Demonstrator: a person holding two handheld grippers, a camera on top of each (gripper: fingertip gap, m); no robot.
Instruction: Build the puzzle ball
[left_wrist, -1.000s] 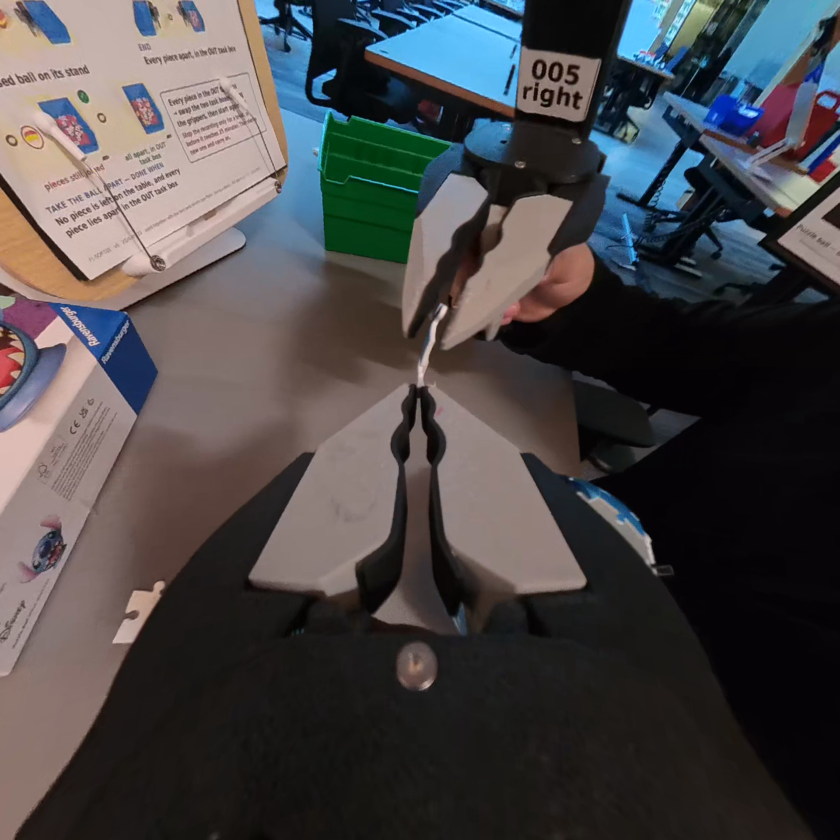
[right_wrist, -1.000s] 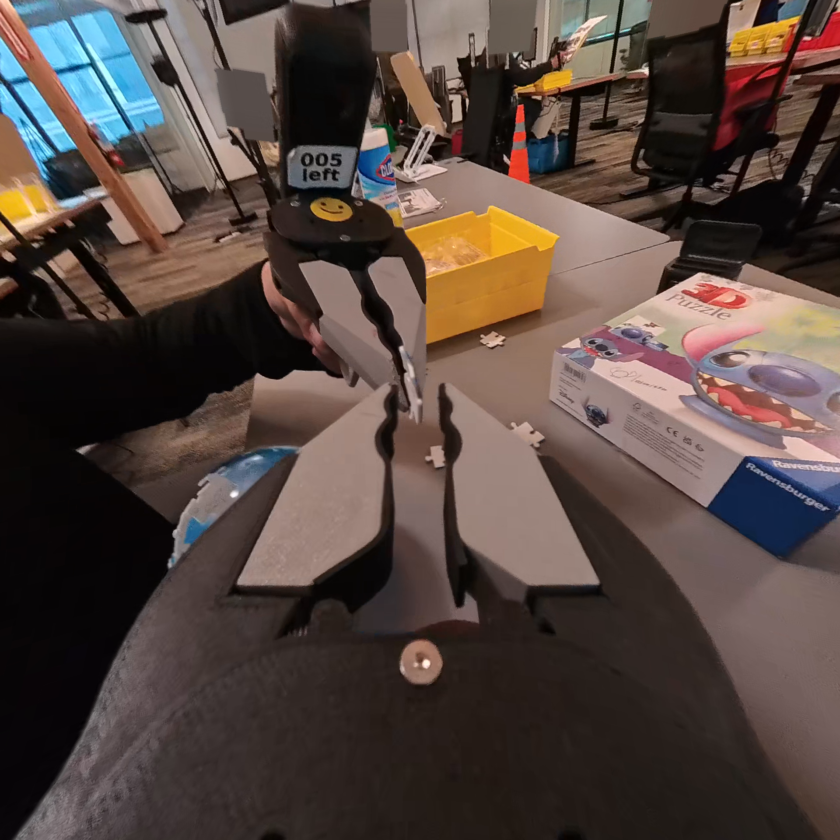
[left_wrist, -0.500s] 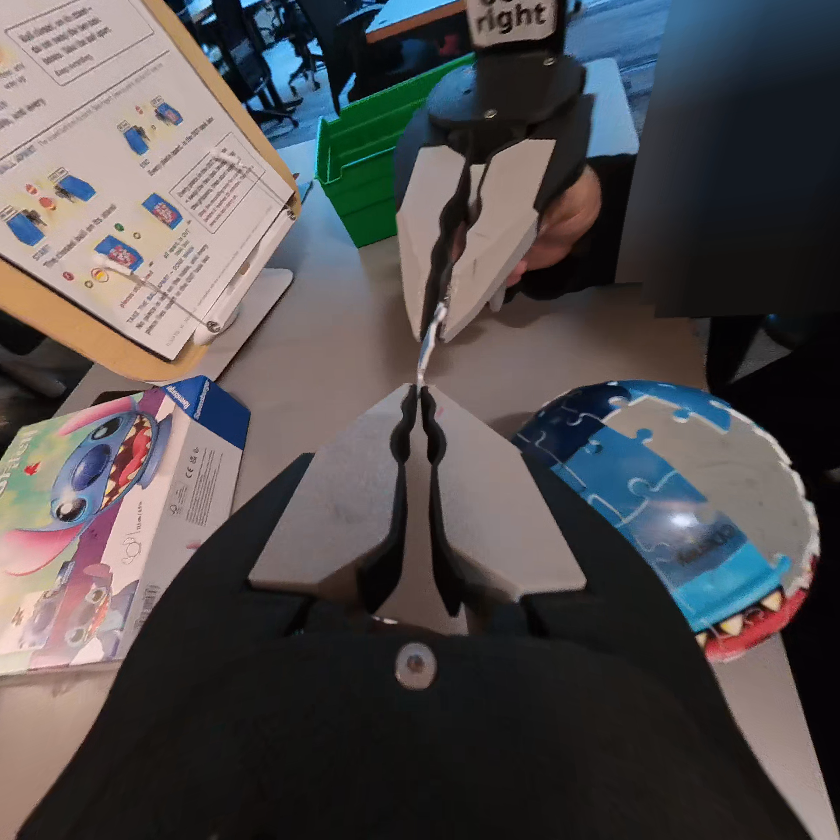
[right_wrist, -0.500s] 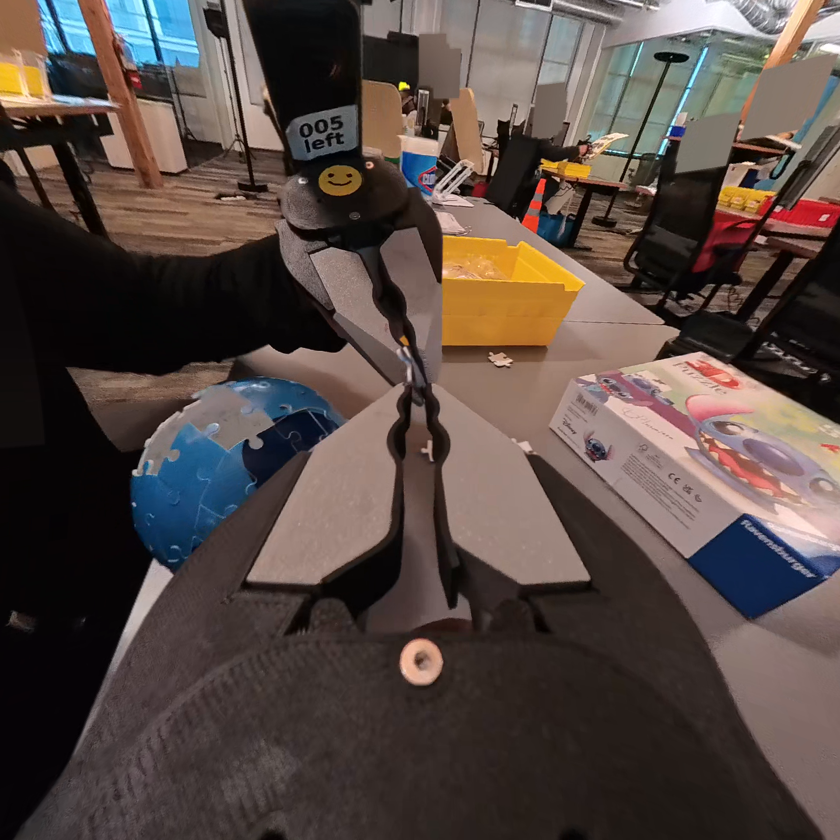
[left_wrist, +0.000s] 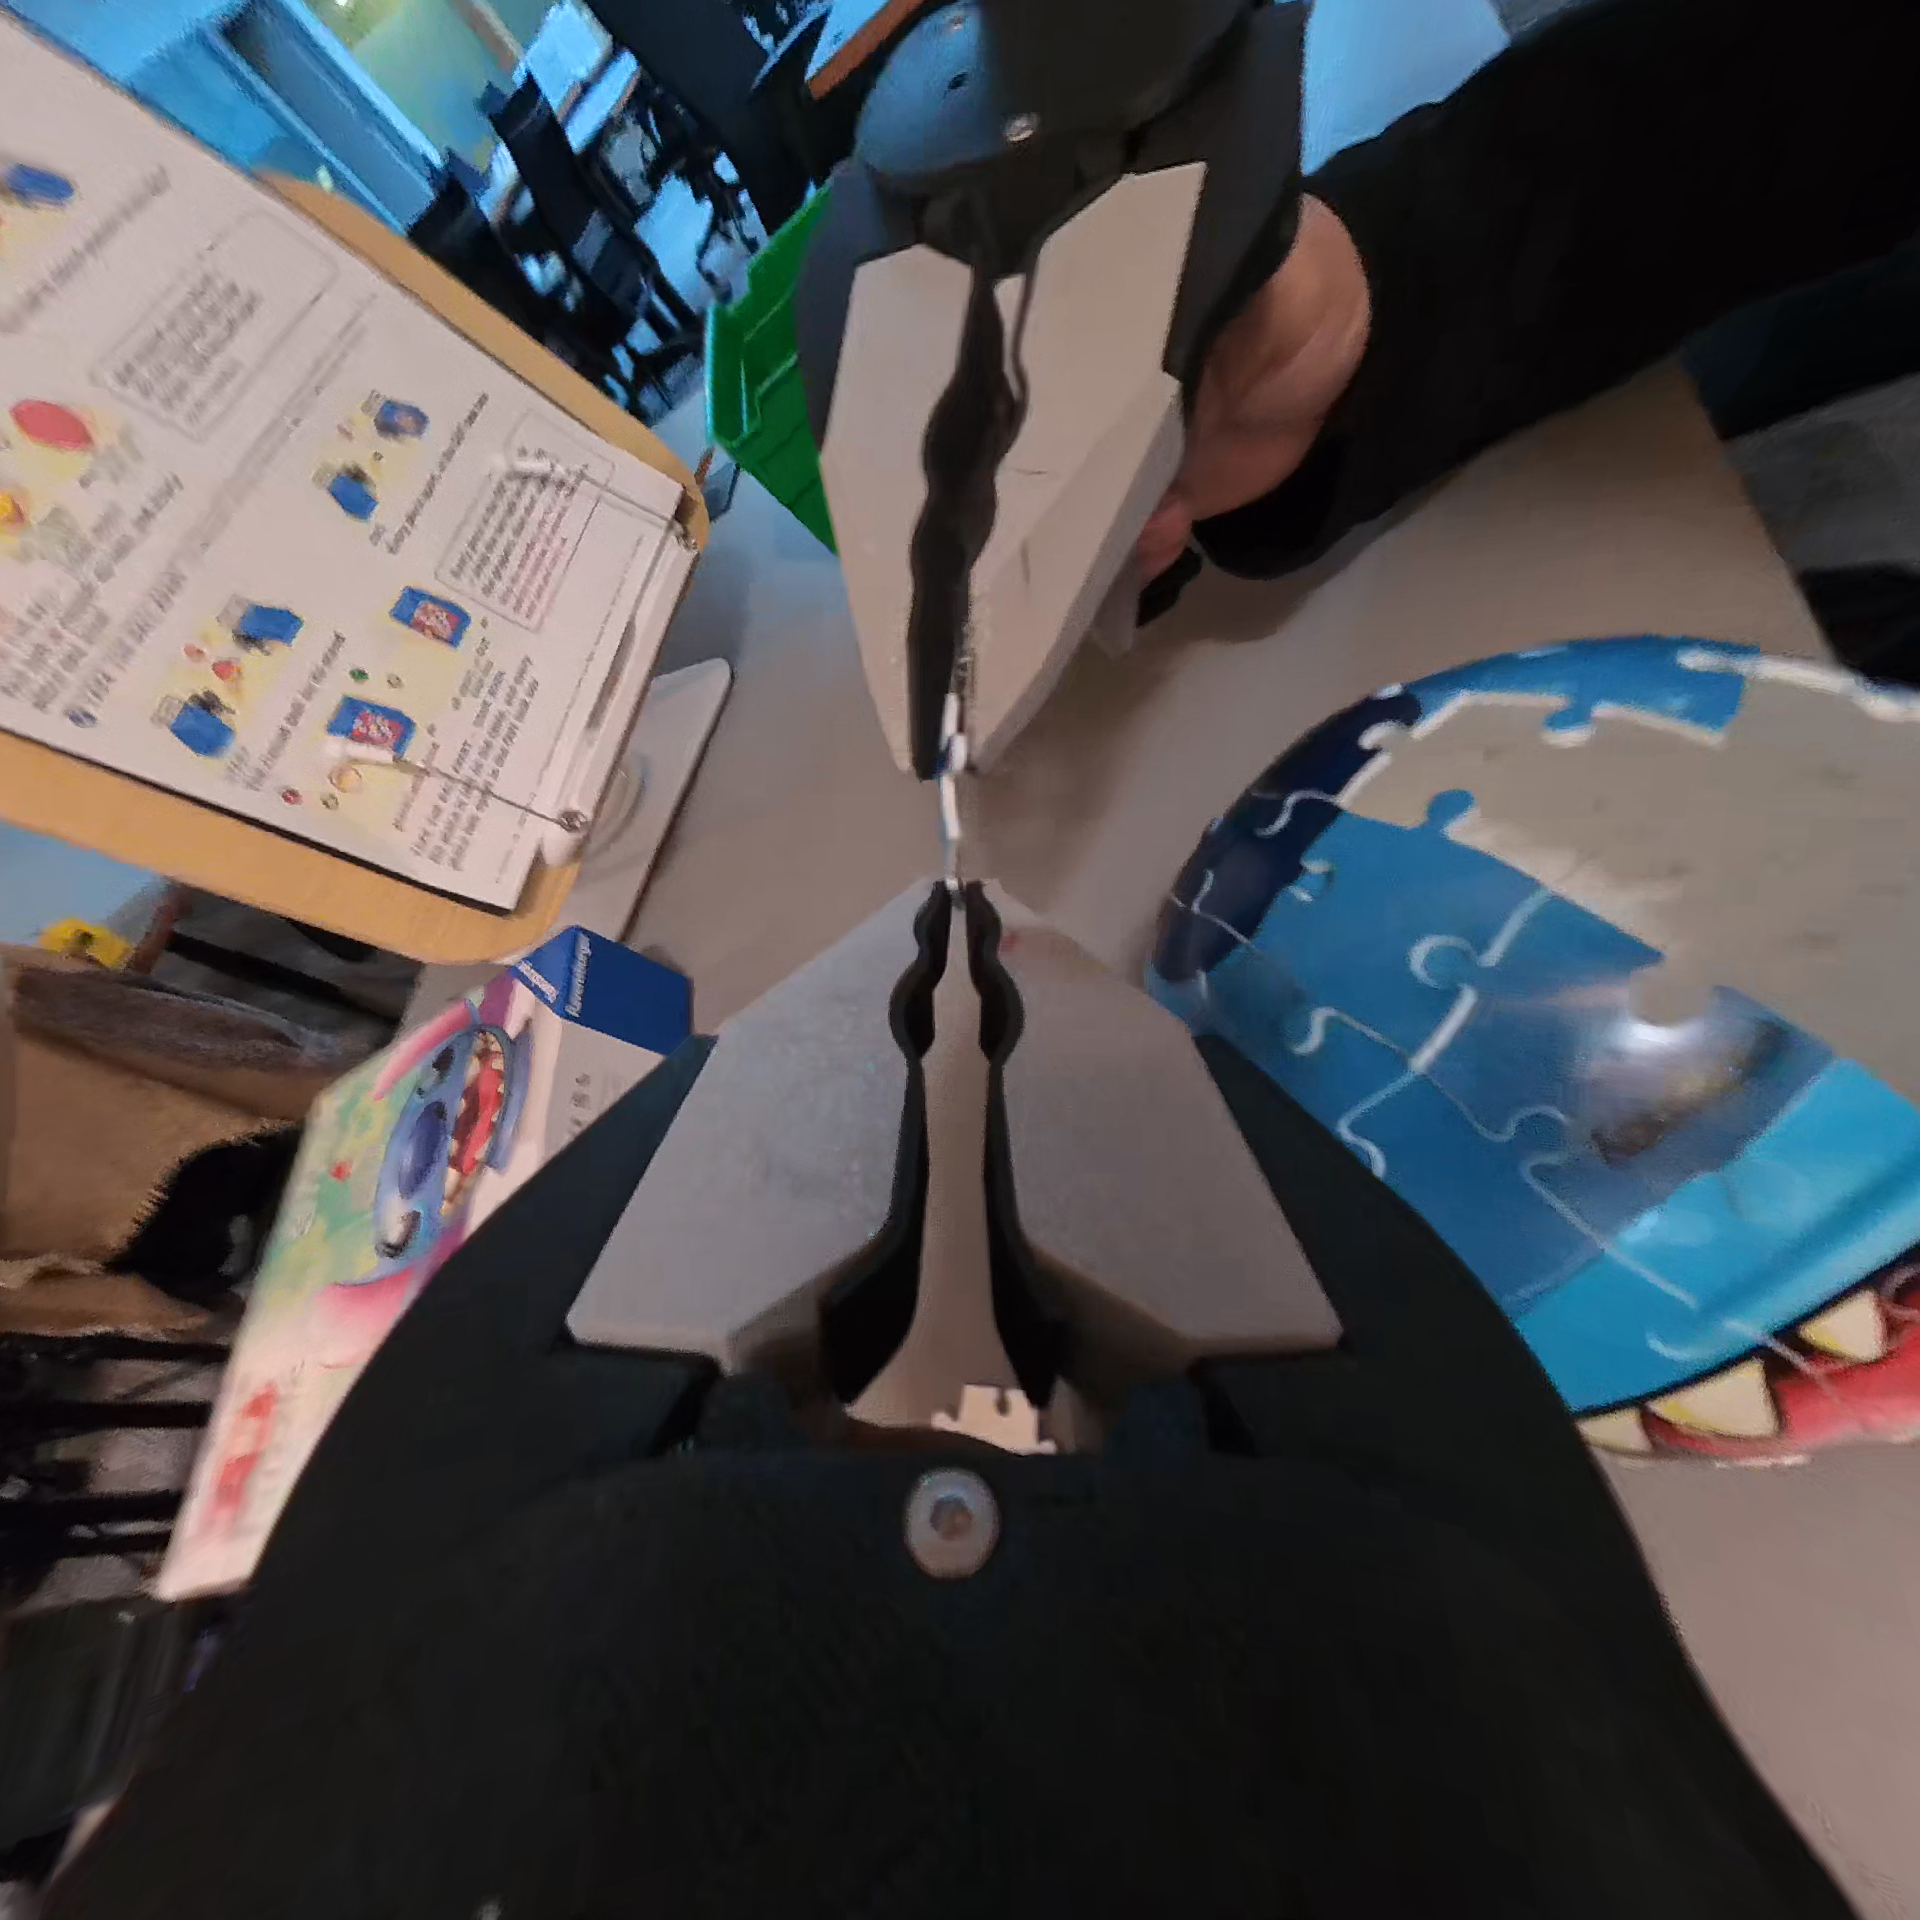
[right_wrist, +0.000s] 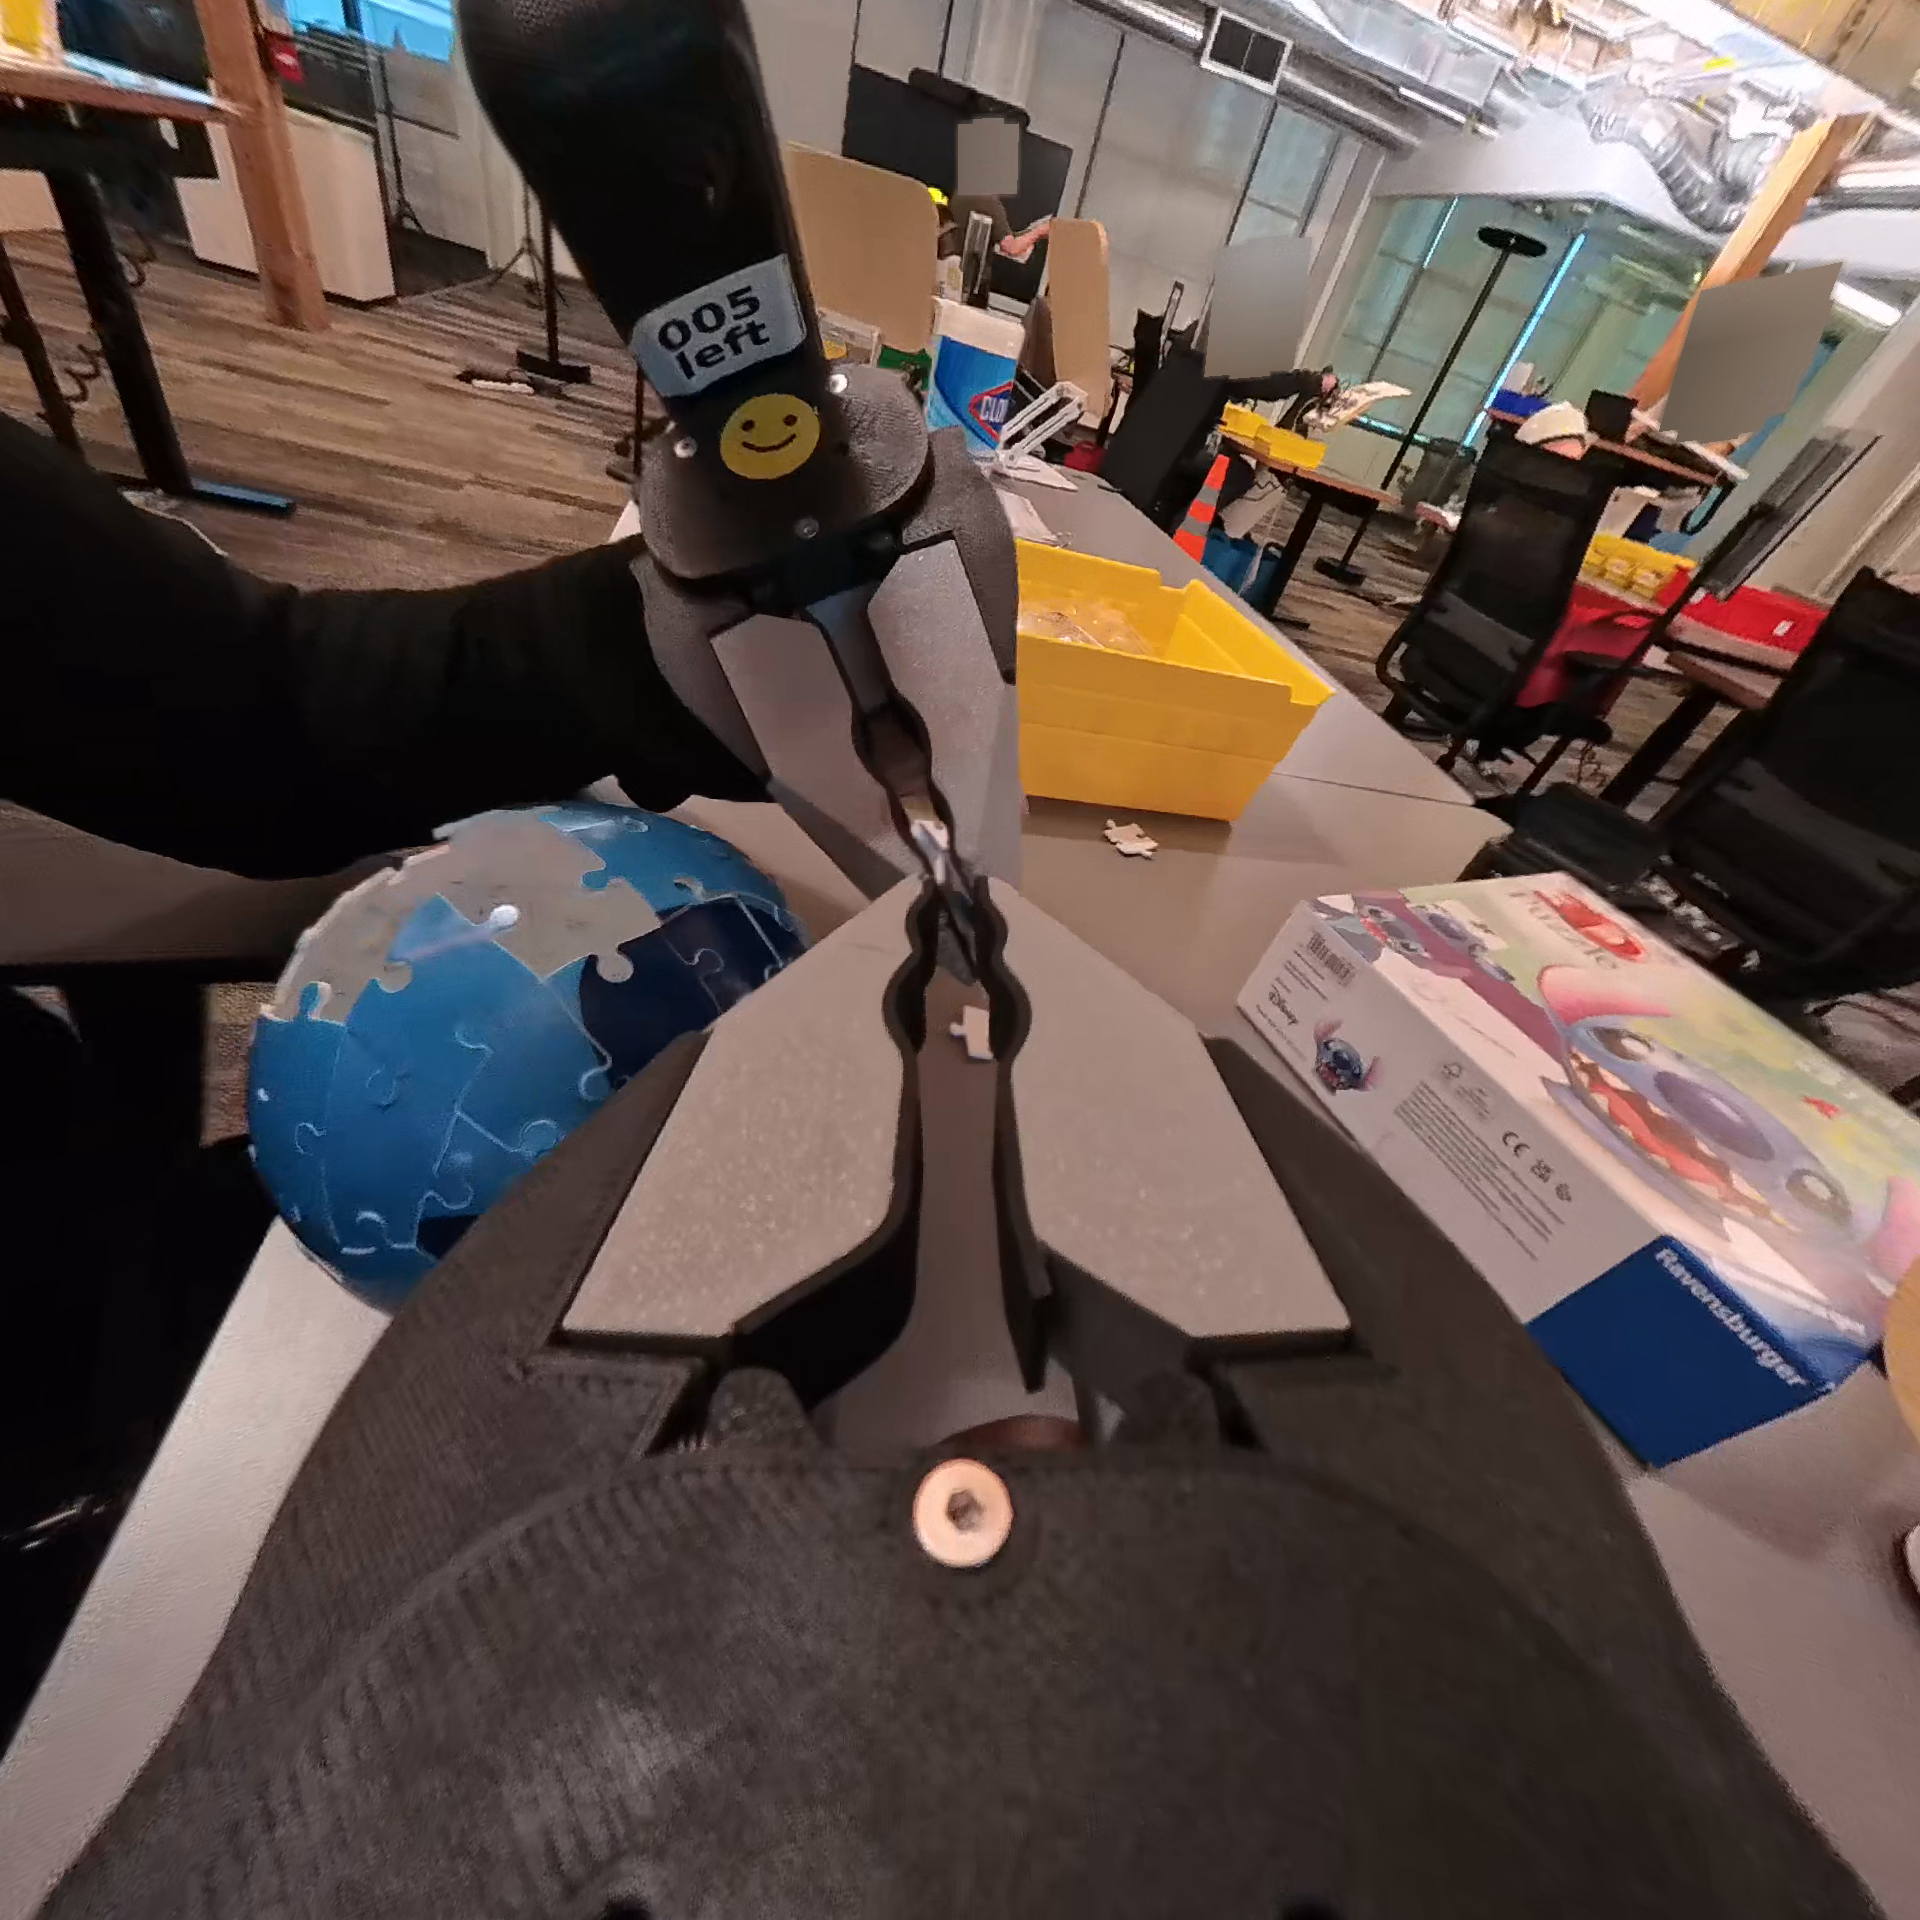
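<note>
Handover trouble brewing, probably. Both grippers pinching one puzzle piece (left_wrist: 948, 810) edge-on in mid-air, just above and beside the puzzle ball (left_wrist: 1558, 1039). Left gripper (left_wrist: 951, 902) squeezed nearly closed on one end, right gripper (left_wrist: 940, 753) squeezed nearly closed on the other, with only a sliver of piece between the tips. Hard to judge the depth of the right gripper's bite from the right wrist view, maybe just a corner.

Ways to blow it from here:
- Releasing one side before getting a solid bite on the other, dropping the piece onto the table (left_wrist: 790, 727).
- Twisting the two tools against each other, bending or flicking a thin piece.
- Pulling apart with both clamped, same result.

Ball sitting on the table close to the edge nearest the person, partly built, grey patch on top. Round, so likely to roll off that edge after a bump from a dark sleeve (right_wrist: 312, 675) or a gripper body.

Room-wise:
- Puzzle box (right_wrist: 1558, 1091) across from the ball, away from that edge.
- Yellow bin (right_wrist: 1143, 707) off to one side of the ball, green bin (left_wrist: 769, 416) and instruction board (left_wrist: 312, 520) off to the other.
- Two loose pieces (right_wrist: 1130, 836) on bare table between ball and yellow bin.
- Plenty of free air above the ball, tighter down low between ball and box.
</note>
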